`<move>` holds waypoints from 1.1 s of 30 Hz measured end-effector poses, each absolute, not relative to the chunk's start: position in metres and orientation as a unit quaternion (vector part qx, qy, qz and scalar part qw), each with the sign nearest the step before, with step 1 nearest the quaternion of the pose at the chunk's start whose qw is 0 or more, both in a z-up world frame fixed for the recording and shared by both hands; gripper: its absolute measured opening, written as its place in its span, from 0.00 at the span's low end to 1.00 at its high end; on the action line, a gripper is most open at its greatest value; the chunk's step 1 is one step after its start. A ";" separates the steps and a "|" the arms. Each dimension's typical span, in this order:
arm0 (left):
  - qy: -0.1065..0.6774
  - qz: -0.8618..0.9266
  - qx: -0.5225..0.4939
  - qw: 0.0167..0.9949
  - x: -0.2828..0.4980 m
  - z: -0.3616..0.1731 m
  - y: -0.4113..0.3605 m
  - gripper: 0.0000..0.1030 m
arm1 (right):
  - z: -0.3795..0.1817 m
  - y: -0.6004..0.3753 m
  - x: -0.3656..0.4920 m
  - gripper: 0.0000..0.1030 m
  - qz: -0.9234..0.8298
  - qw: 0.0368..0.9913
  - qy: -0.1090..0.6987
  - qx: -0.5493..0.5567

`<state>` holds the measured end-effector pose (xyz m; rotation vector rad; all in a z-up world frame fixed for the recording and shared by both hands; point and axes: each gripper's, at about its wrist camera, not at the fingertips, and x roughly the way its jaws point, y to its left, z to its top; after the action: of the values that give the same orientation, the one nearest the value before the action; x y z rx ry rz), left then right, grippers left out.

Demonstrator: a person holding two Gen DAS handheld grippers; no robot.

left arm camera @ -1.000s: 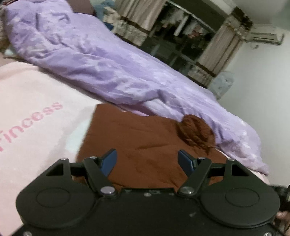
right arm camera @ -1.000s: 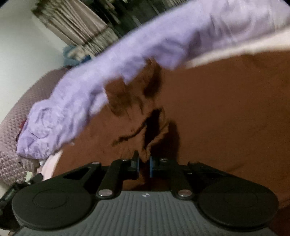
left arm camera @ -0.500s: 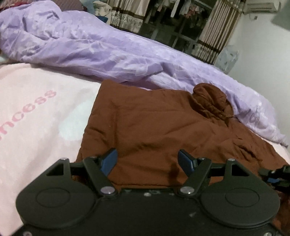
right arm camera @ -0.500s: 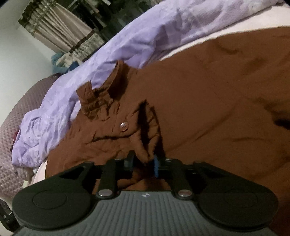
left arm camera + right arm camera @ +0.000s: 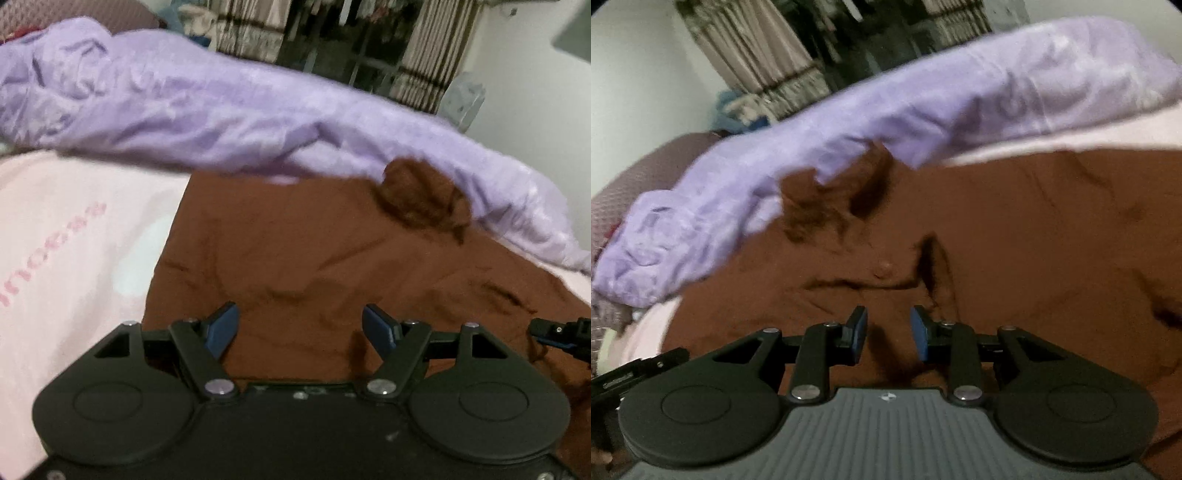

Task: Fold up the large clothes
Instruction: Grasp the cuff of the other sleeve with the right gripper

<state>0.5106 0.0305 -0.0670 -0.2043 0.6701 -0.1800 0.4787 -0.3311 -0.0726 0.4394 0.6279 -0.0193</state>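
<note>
With both the left hand-held gripper and right hand-held gripper being held apart and empty above the brown shirt, its bunched collar is likely being left to crease.

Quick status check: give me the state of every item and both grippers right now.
brown shirt: lying spread on the bed, wrinkled, collar bunched by the duvet.
purple duvet: crumpled along the bed's far side.
pink sheet: flat under the shirt.
left gripper: open, empty, above the shirt.
right gripper: open, nothing gripped.
</note>
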 end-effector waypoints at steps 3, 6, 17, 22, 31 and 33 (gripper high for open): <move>0.323 -0.090 -0.086 0.938 0.512 -0.076 0.030 0.73 | -0.086 -0.341 0.472 0.28 -0.010 0.922 0.304 0.239; 0.323 -0.090 -0.074 0.939 0.510 -0.070 0.025 0.73 | -0.080 -0.355 0.463 0.30 0.005 0.914 0.301 0.271; 0.307 -0.095 -0.057 0.945 0.478 -0.047 0.033 0.73 | -0.051 -0.539 0.312 0.62 -0.182 0.899 0.201 0.344; 0.313 -0.084 -0.077 0.943 0.477 -0.051 0.034 0.73 | -0.073 -0.627 0.254 0.62 -0.289 0.865 0.161 0.377; 0.316 -0.064 -0.066 0.944 0.482 -0.053 0.018 0.73 | -0.119 -0.705 0.253 0.62 -0.313 0.822 0.115 0.462; 0.317 -0.062 -0.061 0.944 0.482 -0.054 0.017 0.73 | -0.122 -0.713 0.254 0.63 -0.311 0.820 0.099 0.470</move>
<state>0.4821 0.0171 -0.0540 -0.1249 0.6470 -0.1258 0.2538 -0.7129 -0.1219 1.0010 0.2115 -0.6620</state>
